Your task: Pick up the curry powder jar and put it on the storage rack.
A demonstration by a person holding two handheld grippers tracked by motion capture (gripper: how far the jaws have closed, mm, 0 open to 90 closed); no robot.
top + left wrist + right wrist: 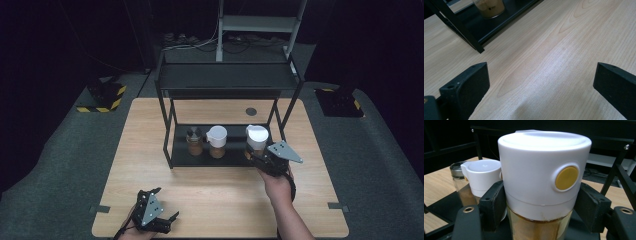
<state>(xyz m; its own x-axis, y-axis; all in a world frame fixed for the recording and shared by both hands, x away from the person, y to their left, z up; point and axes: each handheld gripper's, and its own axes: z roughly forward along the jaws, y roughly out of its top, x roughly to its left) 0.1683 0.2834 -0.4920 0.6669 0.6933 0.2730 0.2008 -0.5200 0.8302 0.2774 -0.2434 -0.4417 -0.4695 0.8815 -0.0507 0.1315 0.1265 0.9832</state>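
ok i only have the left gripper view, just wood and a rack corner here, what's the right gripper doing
Observer: The right gripper is shut on the white-lidded jar at the right end of the rack's lower shelf.
Operator: anything else on that shelf
Observer: Two more: a second white-lidded jar in the middle and a dark-capped jar at the left.
Operator: any mark on the held one
Observer: A round yellow button on the side of its lid.
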